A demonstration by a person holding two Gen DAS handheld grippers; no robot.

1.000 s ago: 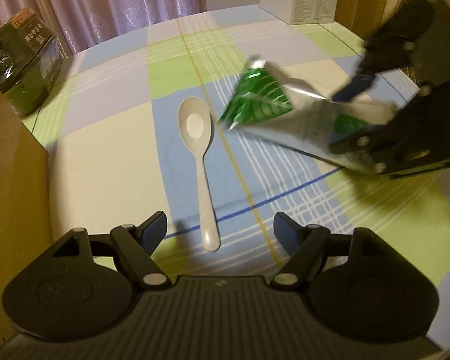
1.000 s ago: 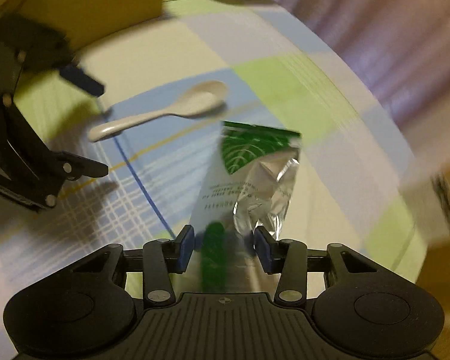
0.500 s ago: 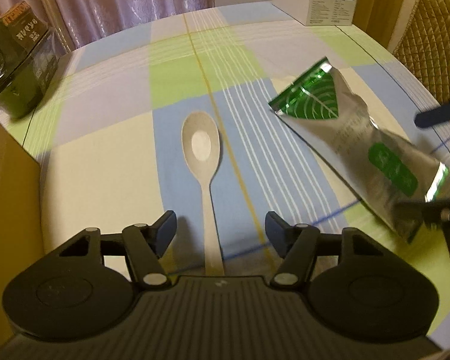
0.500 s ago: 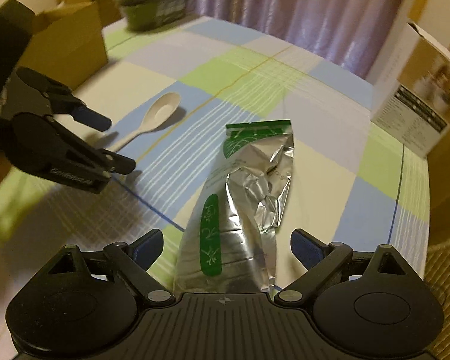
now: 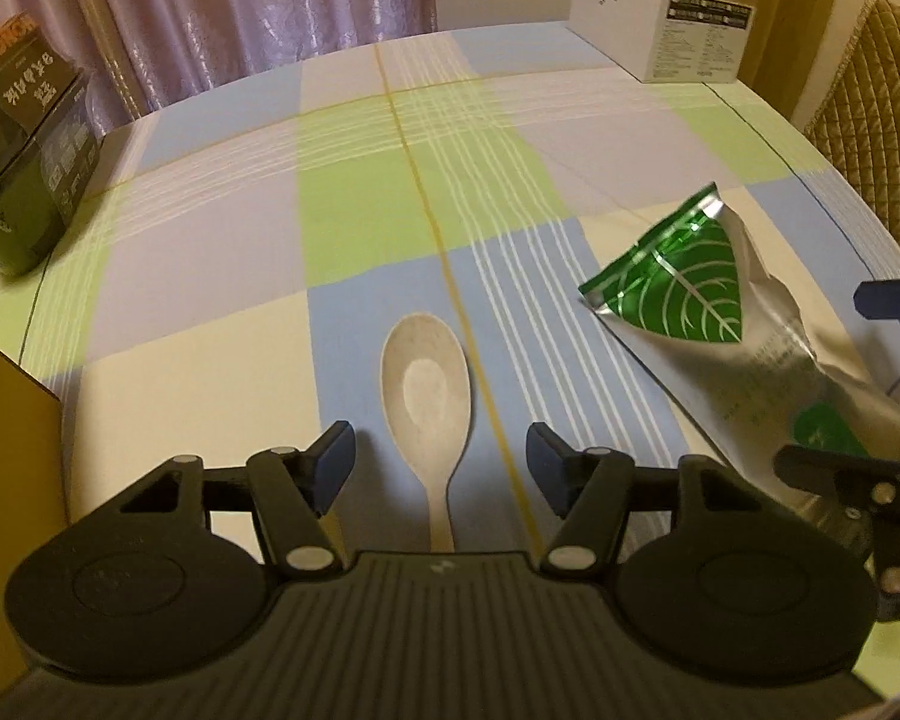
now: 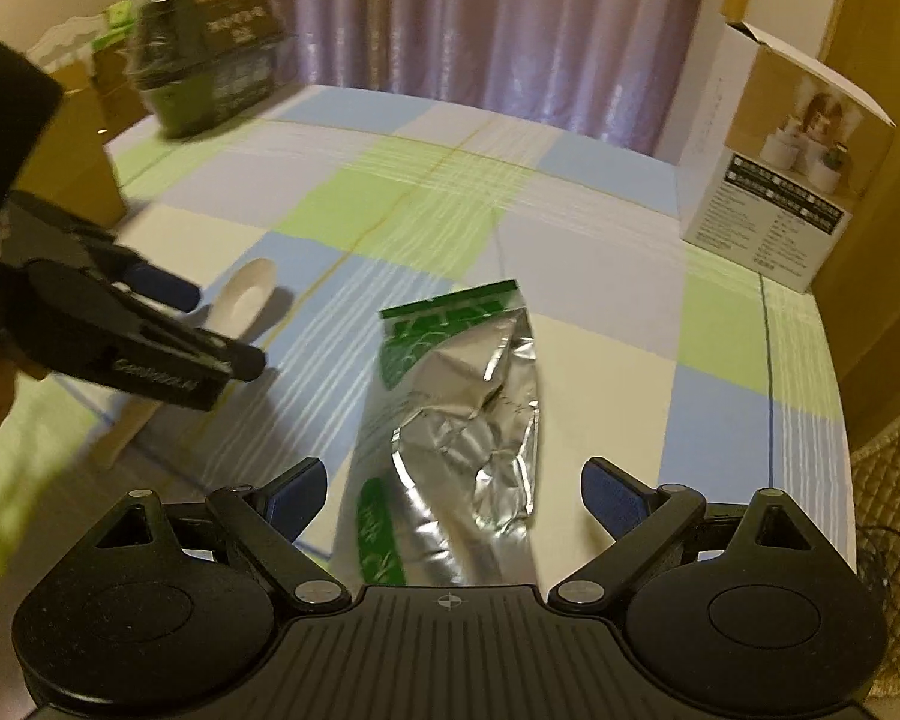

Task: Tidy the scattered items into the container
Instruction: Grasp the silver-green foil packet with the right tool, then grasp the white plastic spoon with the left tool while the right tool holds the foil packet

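Two hand-held grippers (image 5: 440,461) (image 6: 453,498), one spoon (image 5: 427,385), one foil pouch (image 6: 459,420)

Domestic room, likely dining area. Evidence: table under blue-green-cream plaid cloth (image 5: 390,192); mauve pleated curtains (image 5: 240,0) at 12 o'clock; quilted tan chair back (image 5: 870,120) at 2 o'clock.

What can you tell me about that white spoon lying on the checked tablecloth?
The spoon is a pale, off-white piece with a matte, faintly speckled surface, perhaps plastic or ceramic. It has a broad oval bowl, facing up and empty, and a slim handle. It lies flat on the tablecloth, on a blue square beside a yellow stripe. The left gripper hangs over its handle with a finger on either side, neither touching it. The foil pouch lies apart from it.
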